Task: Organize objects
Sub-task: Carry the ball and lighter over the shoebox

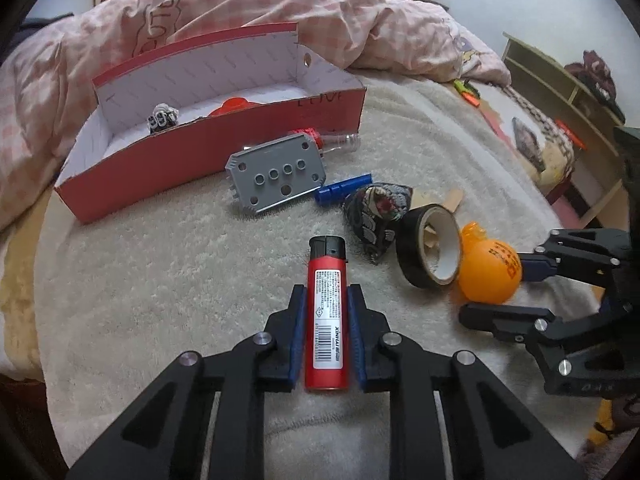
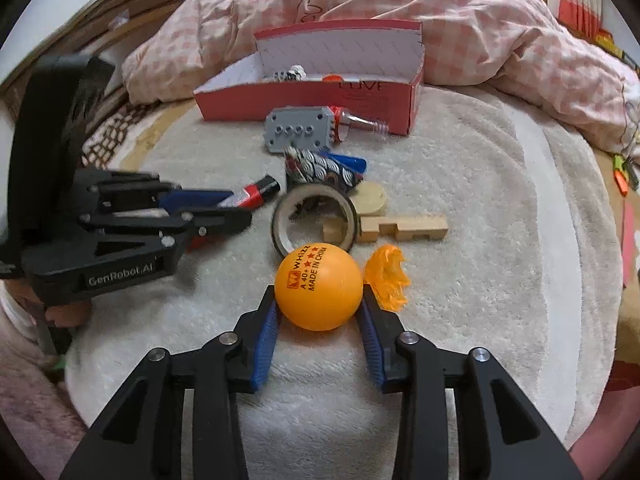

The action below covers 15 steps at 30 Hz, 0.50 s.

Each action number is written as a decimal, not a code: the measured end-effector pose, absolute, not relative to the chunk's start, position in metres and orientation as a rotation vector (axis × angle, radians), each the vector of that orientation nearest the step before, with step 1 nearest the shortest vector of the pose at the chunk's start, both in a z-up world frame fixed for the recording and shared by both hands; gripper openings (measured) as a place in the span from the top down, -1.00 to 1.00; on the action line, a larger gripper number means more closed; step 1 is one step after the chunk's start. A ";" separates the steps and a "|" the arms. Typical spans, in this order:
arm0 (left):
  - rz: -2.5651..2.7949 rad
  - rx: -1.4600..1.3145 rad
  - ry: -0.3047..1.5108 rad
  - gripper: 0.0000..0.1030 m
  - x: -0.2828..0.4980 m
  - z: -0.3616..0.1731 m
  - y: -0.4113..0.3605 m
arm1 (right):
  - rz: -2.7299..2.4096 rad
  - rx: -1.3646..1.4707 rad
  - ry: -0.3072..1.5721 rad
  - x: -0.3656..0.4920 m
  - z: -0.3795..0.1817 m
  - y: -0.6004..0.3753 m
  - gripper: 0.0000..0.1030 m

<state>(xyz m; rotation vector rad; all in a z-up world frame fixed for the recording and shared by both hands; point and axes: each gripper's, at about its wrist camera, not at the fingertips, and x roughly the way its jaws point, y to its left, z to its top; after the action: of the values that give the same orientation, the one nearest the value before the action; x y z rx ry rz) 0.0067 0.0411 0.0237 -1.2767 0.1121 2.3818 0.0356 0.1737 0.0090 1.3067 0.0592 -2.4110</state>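
Two grippers in my feeds, both loaded. Left gripper [image 1: 326,312], lower centre: pads clamp red lighter [image 1: 326,320], apparently resting on white blanket [image 1: 160,280]. Right gripper [image 2: 319,308], lower centre: pads grip orange ball [image 2: 319,286]. Red box [image 2: 312,96] upper centre, well apart. Tape roll [image 2: 314,220] just beyond ball.

White fleece blanket [image 1: 168,280] covers the bed, pink checked duvet [image 1: 248,4] bunched behind. On the blanket: red cardboard box [image 1: 200,160], grey plastic plate [image 1: 276,180], red lighter [image 1: 326,312], black tape roll [image 1: 430,256], orange ball [image 2: 319,286], wooden block [image 2: 404,227].
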 end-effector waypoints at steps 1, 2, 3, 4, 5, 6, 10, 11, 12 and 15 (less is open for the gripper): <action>2.371 -1.261 0.090 0.64 0.008 0.028 0.039 | -2.404 1.297 0.053 0.035 0.012 0.174 0.25; 2.368 -1.248 0.082 0.64 0.010 0.031 0.038 | -2.402 1.282 0.065 0.035 0.017 0.172 0.25; 2.373 -1.227 0.080 0.64 0.012 0.036 0.036 | -2.405 1.268 0.086 0.035 0.021 0.170 0.25; 2.380 -1.210 0.082 0.64 0.014 0.041 0.035 | -2.409 1.254 0.105 0.034 0.024 0.168 0.24; 2.392 -1.191 0.085 0.64 0.015 0.046 0.034 | -2.409 1.237 0.118 0.033 0.029 0.166 0.25; 2.405 -1.176 0.086 0.64 0.015 0.050 0.033 | -2.407 1.226 0.122 0.030 0.032 0.164 0.25; 2.459 -1.132 0.072 0.64 0.009 0.066 0.023 | -2.407 1.178 0.145 0.021 0.046 0.159 0.25; 2.480 -1.120 0.068 0.64 0.006 0.070 0.019 | -2.414 1.166 0.163 0.017 0.050 0.157 0.25; 2.499 -1.111 0.064 0.64 0.003 0.073 0.015 | -2.419 1.159 0.171 0.014 0.053 0.156 0.25; 2.549 -1.100 0.046 0.64 -0.007 0.079 0.006 | -2.427 1.139 0.177 0.002 0.062 0.154 0.25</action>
<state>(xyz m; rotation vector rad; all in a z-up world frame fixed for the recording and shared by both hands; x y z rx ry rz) -0.0066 0.0057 0.0794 -1.1001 0.0461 2.5493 0.0019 0.1537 0.0620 1.1389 0.1769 -2.4269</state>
